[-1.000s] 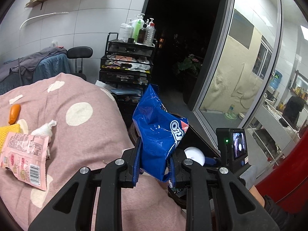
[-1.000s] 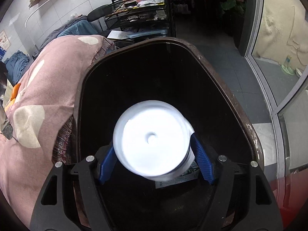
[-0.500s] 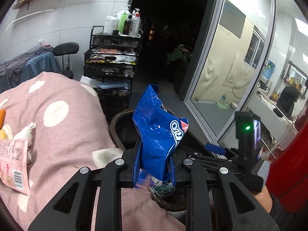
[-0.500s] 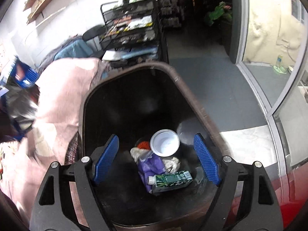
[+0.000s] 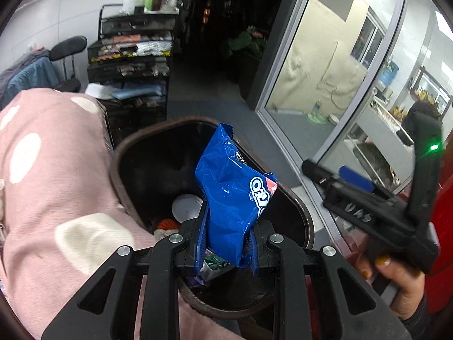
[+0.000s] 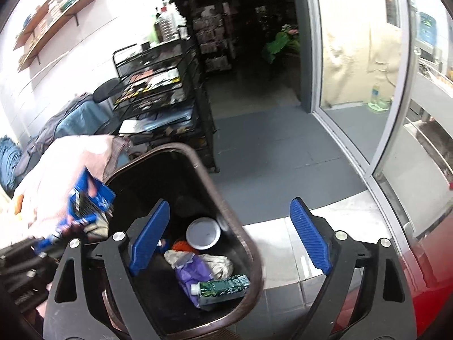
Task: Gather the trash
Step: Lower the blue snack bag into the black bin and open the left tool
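My left gripper [image 5: 226, 243] is shut on a blue Oreo bag [image 5: 235, 195] and holds it upright over the open dark bin [image 5: 121, 153]. The same bag [image 6: 87, 198] shows blurred at the bin's left rim [image 6: 181, 148] in the right wrist view. My right gripper [image 6: 229, 235] is open and empty, above the bin's right side. In the bin lie a white cup [image 6: 203, 233], a green carton [image 6: 220, 286], a purple wrapper [image 6: 192, 269] and crumpled paper [image 6: 218, 263]. The white cup [image 5: 187, 208] also shows in the left wrist view.
A pink spotted blanket [image 5: 51, 187] lies left of the bin. A black wire shelf cart [image 6: 164, 90] stands behind it. A glass sliding door [image 6: 359, 56] is to the right, over grey floor [image 6: 269, 147]. A red surface [image 6: 430, 272] is at the right edge.
My right gripper let go of the white cup, which dropped into the bin, then opened and rose. My left gripper carried the Oreo bag from above the blanket to over the bin.
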Available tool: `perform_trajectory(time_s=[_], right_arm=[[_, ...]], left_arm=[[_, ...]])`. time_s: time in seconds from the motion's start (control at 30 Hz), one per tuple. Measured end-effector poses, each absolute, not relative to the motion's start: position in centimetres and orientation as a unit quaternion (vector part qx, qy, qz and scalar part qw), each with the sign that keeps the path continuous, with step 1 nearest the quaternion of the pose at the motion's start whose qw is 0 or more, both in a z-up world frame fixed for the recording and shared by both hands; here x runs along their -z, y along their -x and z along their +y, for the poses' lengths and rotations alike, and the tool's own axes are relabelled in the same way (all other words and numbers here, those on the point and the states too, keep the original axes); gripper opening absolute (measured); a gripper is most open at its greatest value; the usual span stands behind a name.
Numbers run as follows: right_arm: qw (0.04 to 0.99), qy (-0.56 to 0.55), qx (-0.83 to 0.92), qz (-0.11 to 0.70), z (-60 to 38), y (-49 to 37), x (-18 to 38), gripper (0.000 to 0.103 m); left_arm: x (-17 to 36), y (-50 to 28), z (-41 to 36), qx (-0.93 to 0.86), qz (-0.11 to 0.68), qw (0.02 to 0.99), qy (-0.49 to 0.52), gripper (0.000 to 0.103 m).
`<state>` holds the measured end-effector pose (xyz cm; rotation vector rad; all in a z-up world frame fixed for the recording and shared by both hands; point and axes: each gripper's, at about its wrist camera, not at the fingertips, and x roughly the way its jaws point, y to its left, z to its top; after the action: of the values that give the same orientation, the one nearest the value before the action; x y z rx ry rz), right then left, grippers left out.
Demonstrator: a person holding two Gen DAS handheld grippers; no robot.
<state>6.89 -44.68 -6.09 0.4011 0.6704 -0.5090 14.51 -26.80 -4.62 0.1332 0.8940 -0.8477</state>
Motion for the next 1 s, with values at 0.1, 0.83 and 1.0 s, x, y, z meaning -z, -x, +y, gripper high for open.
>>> perform_trajectory(time_s=[0.1, 0.83, 1.0], right_arm=[[0.893, -0.194, 0.253, 0.319, -45.4, -6.4, 5.8, 0.087], [0.892, -0.202, 0.259, 0.311, -46.4, -5.6, 5.8, 0.091], [0.892, -0.205, 0.260, 0.308, -46.5, -5.6, 5.7, 0.092]], left_arm=[[5.3, -14.7, -27.7, 0.395, 0.431, 0.808, -0.070, 0.024], [6.6, -15.2, -29.1, 0.371, 0.427, 0.819, -0.093, 0.094], [6.0, -14.9, -28.7, 0.376, 0.417, 0.823, -0.085, 0.095]])
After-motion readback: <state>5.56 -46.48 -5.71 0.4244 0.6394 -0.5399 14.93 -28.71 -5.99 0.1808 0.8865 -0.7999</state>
